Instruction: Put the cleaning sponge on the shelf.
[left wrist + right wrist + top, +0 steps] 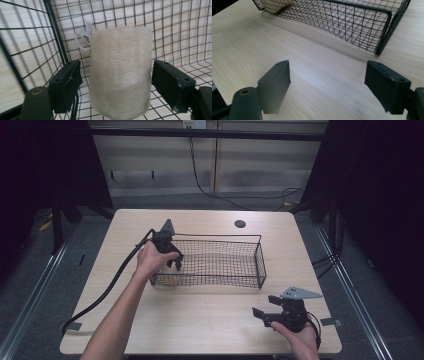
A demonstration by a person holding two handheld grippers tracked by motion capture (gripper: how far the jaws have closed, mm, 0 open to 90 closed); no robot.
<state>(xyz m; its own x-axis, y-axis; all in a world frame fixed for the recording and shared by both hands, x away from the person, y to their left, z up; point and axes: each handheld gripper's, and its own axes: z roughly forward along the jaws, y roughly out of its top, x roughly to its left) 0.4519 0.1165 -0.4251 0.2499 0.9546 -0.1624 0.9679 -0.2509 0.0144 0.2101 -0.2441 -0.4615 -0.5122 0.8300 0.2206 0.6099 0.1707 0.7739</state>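
A cream, fuzzy roll with loose threads at its top stands upright and blurred inside the left end of a black wire basket. My left gripper reaches down into that end of the basket, and its jaws stand open on either side of the roll, the right jaw at the roll's edge and the left one just off it. In the high view the hand hides the roll. My right gripper hovers open over the table's front right corner with nothing between its jaws.
The basket's mesh wall rises close on the left gripper's left side. Its near right corner lies ahead of the right gripper, with bare wood table between. A dark round hole sits at the table's back.
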